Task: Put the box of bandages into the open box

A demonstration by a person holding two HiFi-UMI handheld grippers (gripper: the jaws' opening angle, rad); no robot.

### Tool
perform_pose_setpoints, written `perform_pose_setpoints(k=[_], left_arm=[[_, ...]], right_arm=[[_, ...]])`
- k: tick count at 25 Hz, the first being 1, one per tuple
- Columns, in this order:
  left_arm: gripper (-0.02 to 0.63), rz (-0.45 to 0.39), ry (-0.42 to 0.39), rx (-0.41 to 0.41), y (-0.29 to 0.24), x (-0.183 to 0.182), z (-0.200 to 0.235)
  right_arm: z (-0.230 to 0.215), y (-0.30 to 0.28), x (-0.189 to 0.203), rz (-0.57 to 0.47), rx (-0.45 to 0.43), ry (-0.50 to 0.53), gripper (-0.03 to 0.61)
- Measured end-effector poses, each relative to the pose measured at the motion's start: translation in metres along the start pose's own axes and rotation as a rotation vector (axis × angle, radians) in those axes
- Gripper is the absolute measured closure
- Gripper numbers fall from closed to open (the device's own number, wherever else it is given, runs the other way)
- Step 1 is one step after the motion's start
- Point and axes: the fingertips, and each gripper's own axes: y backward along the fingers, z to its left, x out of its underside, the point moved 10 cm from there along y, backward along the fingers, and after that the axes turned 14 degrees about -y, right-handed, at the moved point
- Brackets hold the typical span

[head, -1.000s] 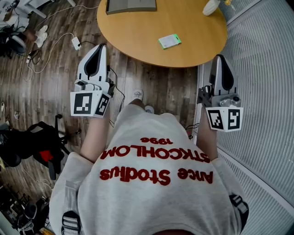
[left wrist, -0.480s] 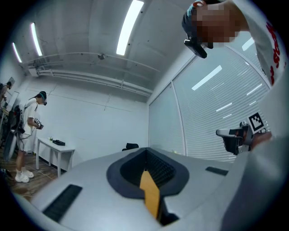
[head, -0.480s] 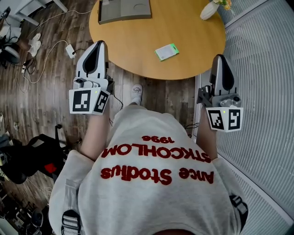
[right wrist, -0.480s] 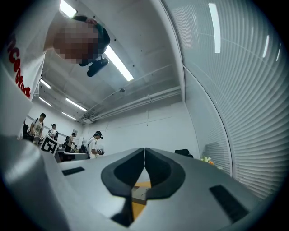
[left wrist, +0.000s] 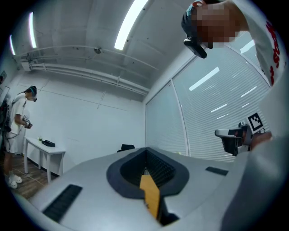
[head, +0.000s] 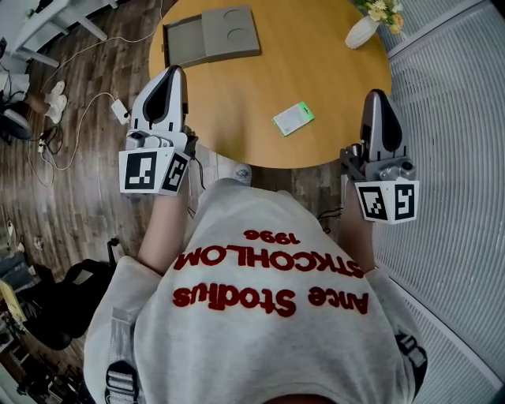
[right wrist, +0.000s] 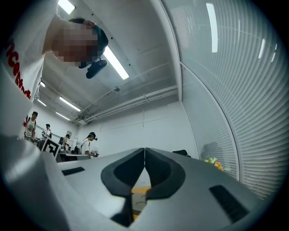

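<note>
Left tongs (head: 174,72) and right tongs (head: 377,94) are both closed and empty, so unless one opens, it may just shove the box of bandages (head: 293,118), mid-frame on the bench (head: 316,47), away from the open box (head: 211,35) at upper left.

1. Round wooden table (head: 316,71): occupies the upper centre of the head view.
2. White vase (head: 361,31): stands near the table's far right edge and holds pale flowers (head: 380,9).
3. Wood floor (head: 79,197): lies left of the table. A white power adapter (head: 120,110) and a thin cable (head: 76,126) lie on it.
4. White shoes (head: 55,93): apparently a pair, on the floor left of the adapter.
5. White slatted surface (head: 450,118): runs along the right side.
6. Grey sweatshirt (head: 268,339): red lettering, lower foreground.
7. Left gripper view: a person in a cap (left wrist: 18,122) stands beside a white side table (left wrist: 45,151), with a ceiling light strip (left wrist: 131,22) overhead.
</note>
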Motion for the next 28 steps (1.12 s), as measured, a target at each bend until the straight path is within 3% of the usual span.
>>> perform_pose_setpoints(k=[16,28], left_arm=[[0.607,0.026,0.034,0.079,-0.071,0.04,0.033],[0.607,0.066,0.038,0.012,-0.077,0.041,0.027]], right_arm=[[-0.022,-0.062,0.016,0.019,0.043,-0.051,0.572],[-0.043,-0.101,0.009,0.093,-0.031,-0.022,0.572]])
